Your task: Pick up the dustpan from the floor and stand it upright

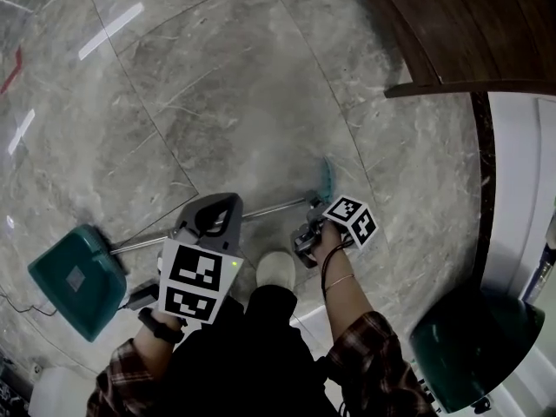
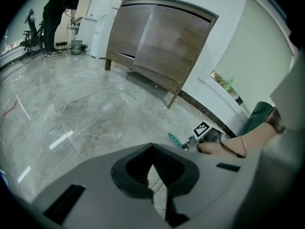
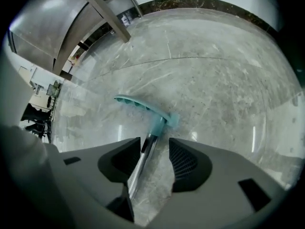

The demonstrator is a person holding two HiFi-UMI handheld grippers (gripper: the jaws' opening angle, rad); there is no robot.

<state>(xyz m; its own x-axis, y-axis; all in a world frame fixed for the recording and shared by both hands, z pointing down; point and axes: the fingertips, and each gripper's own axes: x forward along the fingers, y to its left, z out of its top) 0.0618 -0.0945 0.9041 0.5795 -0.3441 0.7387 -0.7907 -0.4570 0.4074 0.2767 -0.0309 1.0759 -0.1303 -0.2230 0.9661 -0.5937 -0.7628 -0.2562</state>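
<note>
A brown wooden cabinet (image 2: 157, 42) is standing on the glossy grey marble floor (image 1: 217, 85); a dark green rounded object (image 1: 473, 341) is sitting nearby.

The left gripper (image 1: 215, 211) is held low in front of the body on the left, pointing away, with its jaws drawn together at the tips. The right gripper (image 1: 308, 233) sits near it on the right, its jaws apart, with a metal handle (image 3: 143, 161) lying against one of them. The right hand (image 1: 334, 243) clasps this gripper, the forearm bare below a plaid sleeve (image 1: 373, 354).
</note>
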